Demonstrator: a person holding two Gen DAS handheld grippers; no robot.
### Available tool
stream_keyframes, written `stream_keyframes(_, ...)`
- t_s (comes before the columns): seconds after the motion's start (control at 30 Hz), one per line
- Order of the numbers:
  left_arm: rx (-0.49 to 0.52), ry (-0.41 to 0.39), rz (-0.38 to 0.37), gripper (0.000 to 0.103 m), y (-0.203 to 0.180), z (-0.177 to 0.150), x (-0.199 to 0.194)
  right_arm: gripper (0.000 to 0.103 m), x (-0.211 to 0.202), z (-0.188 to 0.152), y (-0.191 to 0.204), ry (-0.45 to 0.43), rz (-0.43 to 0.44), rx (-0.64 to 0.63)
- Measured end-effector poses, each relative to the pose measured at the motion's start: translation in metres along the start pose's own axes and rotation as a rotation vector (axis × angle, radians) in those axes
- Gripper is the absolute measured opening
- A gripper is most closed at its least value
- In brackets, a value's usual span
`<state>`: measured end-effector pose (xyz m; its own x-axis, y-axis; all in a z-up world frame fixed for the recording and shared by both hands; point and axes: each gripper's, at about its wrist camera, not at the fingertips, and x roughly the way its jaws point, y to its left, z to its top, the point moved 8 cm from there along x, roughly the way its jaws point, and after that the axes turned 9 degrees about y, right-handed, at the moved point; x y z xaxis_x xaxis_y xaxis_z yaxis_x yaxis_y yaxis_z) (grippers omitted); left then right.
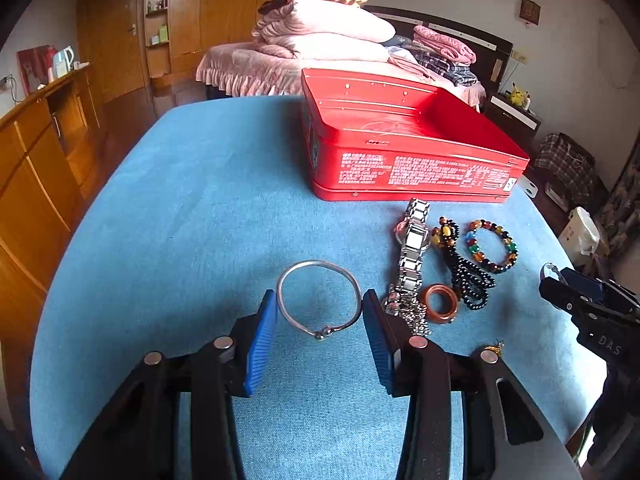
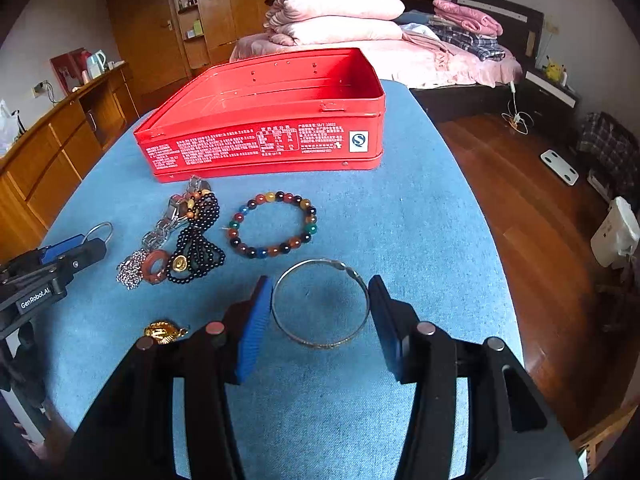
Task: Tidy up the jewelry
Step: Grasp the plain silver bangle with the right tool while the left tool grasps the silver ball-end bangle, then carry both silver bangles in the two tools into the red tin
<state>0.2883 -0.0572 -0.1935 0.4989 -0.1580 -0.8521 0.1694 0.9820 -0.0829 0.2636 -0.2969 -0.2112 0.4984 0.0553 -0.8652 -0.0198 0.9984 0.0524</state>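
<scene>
- Counter (image 2: pixel 420 216), blue cloth top: carries the tin and all the jewelry; nothing is in the tin yet as far as either view shows.
- Red tin (image 2: pixel 264 120): open, lidless, at 12 o'clock in the right wrist view, at 1 o'clock in the left. Judged to be the place the jewelry goes.
- Left gripper (image 1: pixel 320 312): fingers wide apart, straddling a plain silver bangle (image 1: pixel 320 300) that lies flat on the cloth; blue pads just beside its rim on both sides, contact not certain. Nothing gripped.
- Right gripper (image 2: pixel 320 304): same posture, fingers wide apart around a second silver bangle (image 2: pixel 320 304), patterned on its near edge, also flat. Nothing gripped.
- Beaded bracelet (image 2: pixel 274 224), multicoloured: at 11 o'clock of the right bangle, apart from it.
- Cluster at 10 o'clock in the right view: metal watch (image 1: pixel 412 248), black bead strand (image 2: pixel 198 240), brown ring (image 2: pixel 156 266), touching or overlapping.
- Gold pendant (image 2: pixel 162 332): alone, at 9 o'clock of the right fingers.
- Step in hand (judgement): pre-grasp on both bangles. Next move calls for closing each pair across the rim, lifting clear, then carrying toward 12 o'clock over the tin wall. Thin rims may slip or tip.
</scene>
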Motion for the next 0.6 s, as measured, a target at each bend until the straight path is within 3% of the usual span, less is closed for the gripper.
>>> stream_keyframes(0.6, 0.006, -0.087, -0.007, 0.044, -0.019, 0.056, -0.021, 0.048, -0.031, 0.071, 0.019, -0.099, 0.027, -0.045)
